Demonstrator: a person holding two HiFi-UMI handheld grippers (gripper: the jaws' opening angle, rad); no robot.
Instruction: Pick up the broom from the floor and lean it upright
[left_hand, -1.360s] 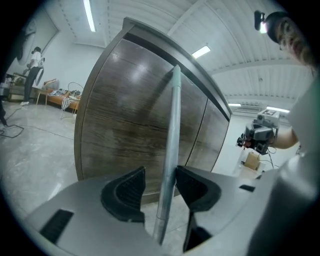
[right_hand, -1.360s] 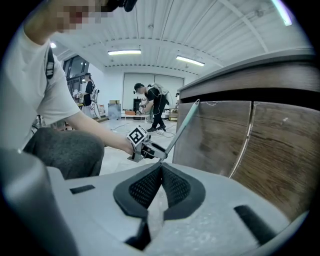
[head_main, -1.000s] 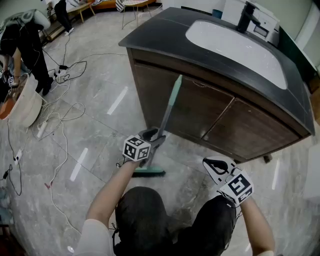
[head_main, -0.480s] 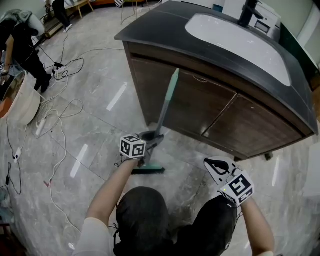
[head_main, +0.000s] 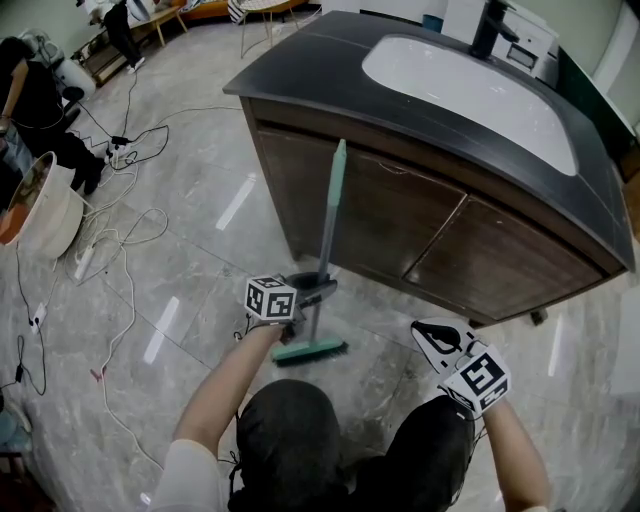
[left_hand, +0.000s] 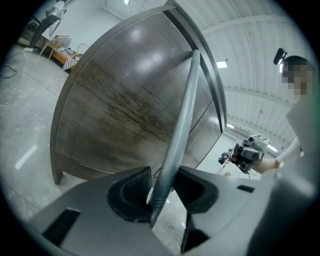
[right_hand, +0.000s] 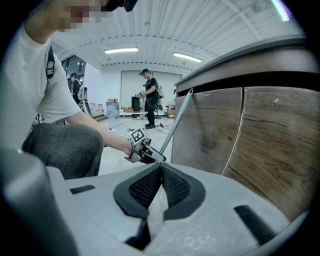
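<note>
One broom head (head_main: 310, 351), head view only

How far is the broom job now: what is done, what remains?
Done: the broom stands upright on its head, handle top resting against the cabinet. In hand: the left gripper has the handle between its jaws, which are opening. Left: release fully and draw away, provided the broom does not slip.

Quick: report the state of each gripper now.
Left gripper: gripping the broom handle, which stands between its pads; jaws opening slightly.
Right gripper: closed, holding nothing.
</note>
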